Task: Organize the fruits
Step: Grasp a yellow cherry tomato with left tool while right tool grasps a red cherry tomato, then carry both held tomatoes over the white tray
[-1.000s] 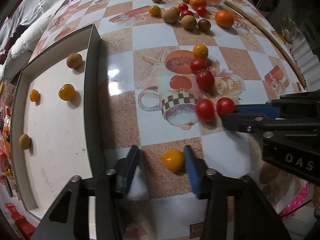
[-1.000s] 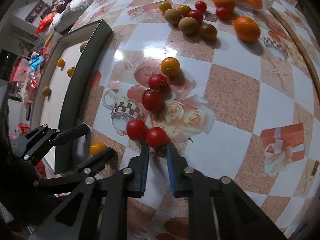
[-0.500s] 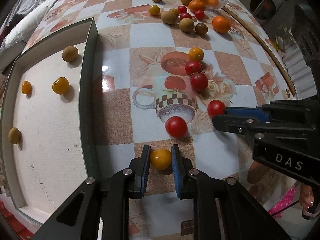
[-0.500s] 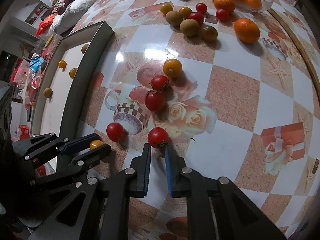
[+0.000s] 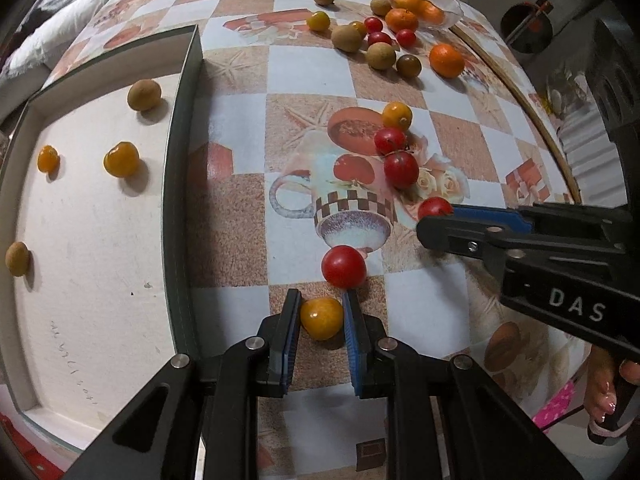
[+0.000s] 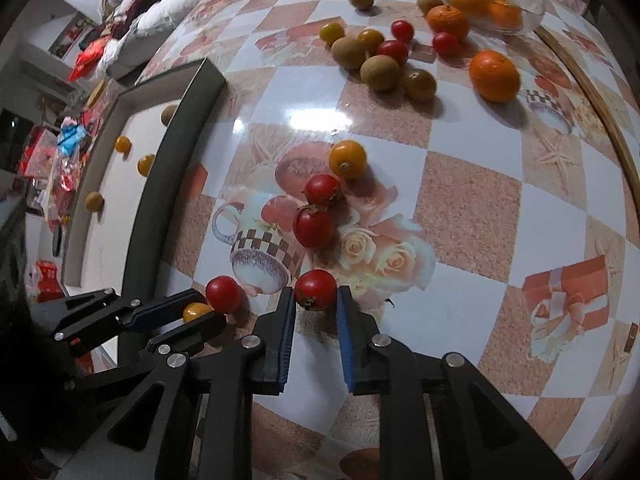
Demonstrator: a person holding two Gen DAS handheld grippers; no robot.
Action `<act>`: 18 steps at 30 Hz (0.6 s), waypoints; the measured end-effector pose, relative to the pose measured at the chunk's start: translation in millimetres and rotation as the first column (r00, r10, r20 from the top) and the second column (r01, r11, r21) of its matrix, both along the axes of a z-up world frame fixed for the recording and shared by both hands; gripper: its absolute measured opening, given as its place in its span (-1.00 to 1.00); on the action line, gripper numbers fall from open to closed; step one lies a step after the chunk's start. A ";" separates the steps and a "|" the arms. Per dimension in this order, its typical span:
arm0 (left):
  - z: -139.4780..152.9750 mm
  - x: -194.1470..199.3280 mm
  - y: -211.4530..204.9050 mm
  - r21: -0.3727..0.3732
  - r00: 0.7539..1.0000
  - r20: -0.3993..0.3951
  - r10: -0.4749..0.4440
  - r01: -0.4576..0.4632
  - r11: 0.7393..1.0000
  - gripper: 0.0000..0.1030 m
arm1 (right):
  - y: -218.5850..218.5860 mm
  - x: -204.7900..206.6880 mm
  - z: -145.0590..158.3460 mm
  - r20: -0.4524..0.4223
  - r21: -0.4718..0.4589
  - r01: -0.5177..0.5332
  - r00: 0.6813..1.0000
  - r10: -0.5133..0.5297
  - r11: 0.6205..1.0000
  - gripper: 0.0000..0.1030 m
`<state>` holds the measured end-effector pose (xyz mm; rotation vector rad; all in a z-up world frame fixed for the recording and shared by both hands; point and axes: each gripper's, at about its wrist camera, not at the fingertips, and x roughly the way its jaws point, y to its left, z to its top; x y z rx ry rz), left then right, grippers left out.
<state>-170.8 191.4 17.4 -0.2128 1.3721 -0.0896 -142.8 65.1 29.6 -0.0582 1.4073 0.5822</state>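
Observation:
My left gripper (image 5: pixel 320 300) is shut on a small yellow tomato (image 5: pixel 322 318) that rests on the patterned tabletop, one pad on each side. A loose red tomato (image 5: pixel 344 266) lies just beyond its right fingertip. My right gripper (image 6: pixel 316 296) is shut on another red cherry tomato (image 6: pixel 316 290), held at the fingertips and still on the table. The left wrist view shows that same tomato (image 5: pixel 434 208) at the right gripper's tip. To the left stands a white tray (image 5: pixel 176 200) with a dark rim, holding several small yellow and brown fruits.
Two red tomatoes (image 5: pixel 401 169) and a yellow one (image 5: pixel 397 116) lie mid-table. Further back is a cluster of brown, red and yellow fruits (image 5: pixel 380 56), an orange (image 5: pixel 447 60) and a glass bowl (image 5: pixel 452 12) of oranges. A person's hand (image 5: pixel 600 392) is at lower right.
The left gripper's jaws closed onto the yellow tomato. One red tomato rolled away from the right gripper's tip to just in front of the left gripper. The right gripper stayed put.

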 end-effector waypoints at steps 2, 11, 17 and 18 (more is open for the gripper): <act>-0.1 -0.9 -0.4 -0.001 1.000 0.001 -0.002 0.002 1.000 -0.57 | -2.3 0.0 0.9 -0.005 0.003 0.003 1.000 -0.003 1.000 -0.58; 1.7 -0.6 0.9 -0.010 1.000 0.000 -0.012 0.012 1.000 -0.57 | -7.1 -0.1 2.6 -0.018 0.018 0.026 1.000 -0.026 1.000 -0.58; 12.7 -0.9 4.8 -0.029 1.000 0.019 -0.012 0.012 1.000 -0.57 | -10.1 3.1 10.9 -0.010 0.021 0.029 1.000 -0.029 0.999 -0.58; 14.7 -0.7 4.9 -0.032 1.000 0.023 -0.009 0.010 0.999 -0.57 | -9.2 3.6 11.9 -0.009 0.022 0.030 1.000 -0.030 0.999 -0.58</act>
